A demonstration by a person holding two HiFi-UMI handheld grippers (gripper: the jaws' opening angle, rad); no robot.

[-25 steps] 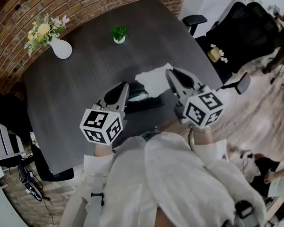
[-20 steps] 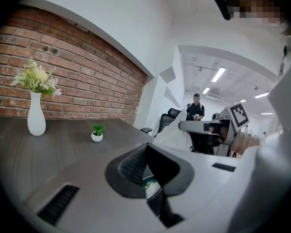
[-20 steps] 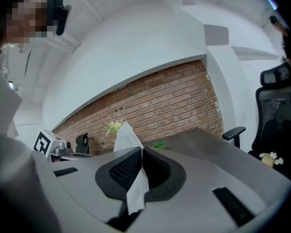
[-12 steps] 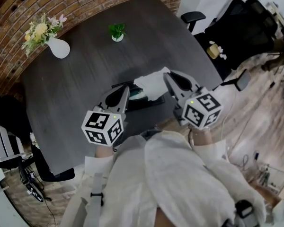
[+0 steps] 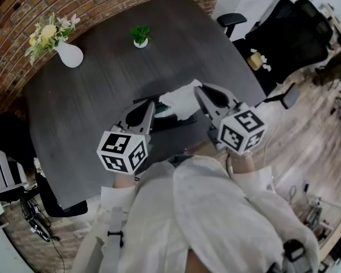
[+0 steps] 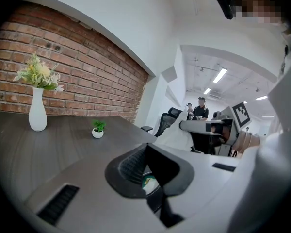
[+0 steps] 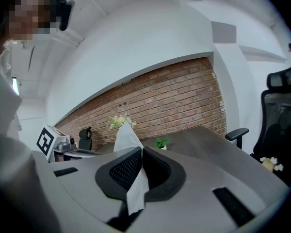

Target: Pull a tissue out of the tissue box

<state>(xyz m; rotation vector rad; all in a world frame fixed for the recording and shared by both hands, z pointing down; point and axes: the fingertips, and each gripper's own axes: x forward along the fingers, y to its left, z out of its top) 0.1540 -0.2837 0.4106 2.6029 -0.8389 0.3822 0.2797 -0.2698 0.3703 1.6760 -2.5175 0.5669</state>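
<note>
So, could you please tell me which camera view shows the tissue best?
The right gripper view: the tissue sits close up, pinched in the shut right tool. The head view shows it as a white sheet above the tissue box, partly behind that tool. The left gripper view catches only a distant white patch.

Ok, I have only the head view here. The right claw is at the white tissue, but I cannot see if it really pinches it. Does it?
Observer: Yes. In the right gripper view the right claw is shut on the tissue. The sheet stands up above the claw and hangs out below it.
Operator: And the left claw, does it grip anything?
Observer: No. In the left gripper view it is shut with nothing inside it. A green-and-white patch, probably the top of the tissue box, shows just beneath the tips.
</note>
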